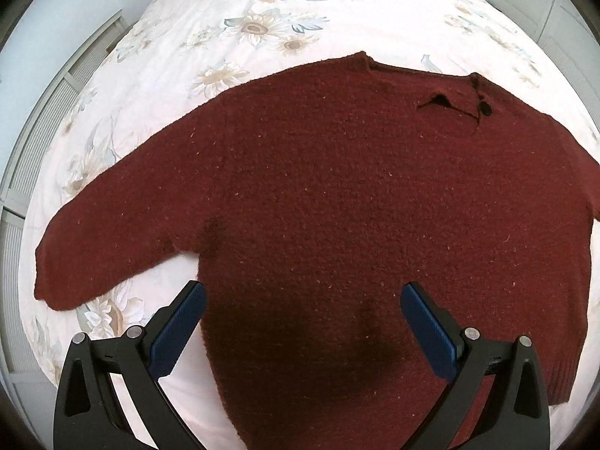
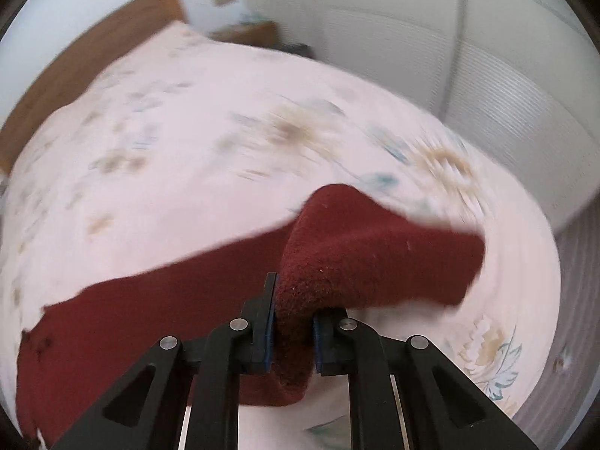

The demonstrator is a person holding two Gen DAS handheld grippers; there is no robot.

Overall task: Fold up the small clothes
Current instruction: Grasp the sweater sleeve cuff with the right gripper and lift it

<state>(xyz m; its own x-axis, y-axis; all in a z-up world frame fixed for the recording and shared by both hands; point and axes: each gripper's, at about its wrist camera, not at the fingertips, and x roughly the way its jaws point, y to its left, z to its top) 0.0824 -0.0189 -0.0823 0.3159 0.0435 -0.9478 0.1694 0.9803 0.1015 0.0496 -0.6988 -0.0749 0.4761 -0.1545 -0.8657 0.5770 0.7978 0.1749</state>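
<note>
The left gripper [image 1: 303, 302] hangs with jaws spread wide over the hem of the dark red sweater [image 1: 337, 206], which lies flat on the floral bedspread [image 1: 232, 30], neck toward the frame's top. The right gripper [image 2: 293, 322] pinches a raised sleeve [image 2: 375, 258], which runs toward the right of the frame.

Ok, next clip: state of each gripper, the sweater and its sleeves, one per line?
Left gripper: open, holding nothing, above the hem.
Right gripper: shut on the sleeve.
Dark red knitted sweater: spread flat on the floral bedspread, unfolded.
Gripped sleeve: lifted, bunched.
Other sleeve: lying flat, extended.
</note>
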